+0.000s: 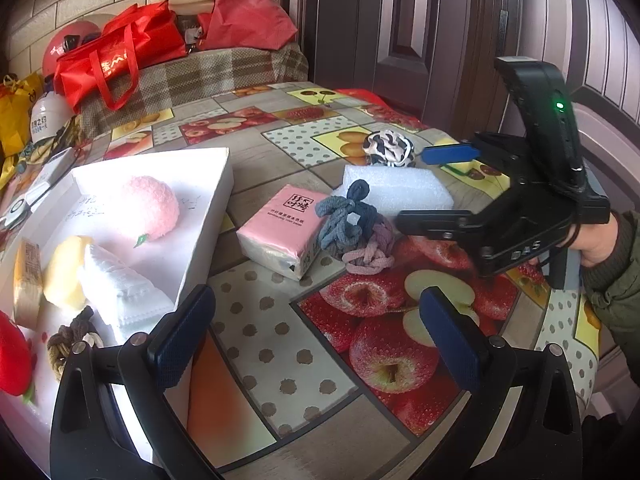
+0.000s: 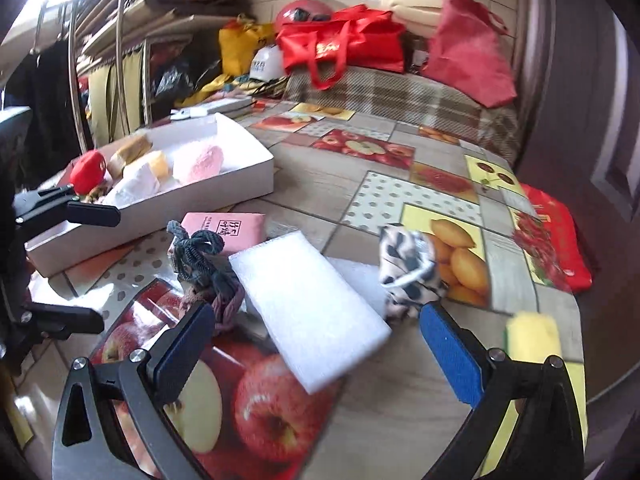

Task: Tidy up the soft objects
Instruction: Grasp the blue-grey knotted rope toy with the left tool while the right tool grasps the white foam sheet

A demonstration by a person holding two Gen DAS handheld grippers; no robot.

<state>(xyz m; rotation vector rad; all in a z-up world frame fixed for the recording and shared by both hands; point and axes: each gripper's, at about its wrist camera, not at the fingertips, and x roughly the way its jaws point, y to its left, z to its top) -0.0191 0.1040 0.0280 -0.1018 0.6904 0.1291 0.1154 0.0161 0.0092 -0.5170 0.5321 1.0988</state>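
A white box on the left holds a pink plush peach, a white cloth, a yellow sponge and a red plush. On the table lie a pink tissue pack, a blue-and-pink knotted rope toy, a white foam block and a black-and-white fabric ball. My left gripper is open and empty beside the box. My right gripper is open and empty, its fingers either side of the foam block's near end.
The box also shows in the right wrist view. A yellow sponge lies by the right fingertip. Red bags sit on a plaid bench behind the table. A dark wooden door stands at right.
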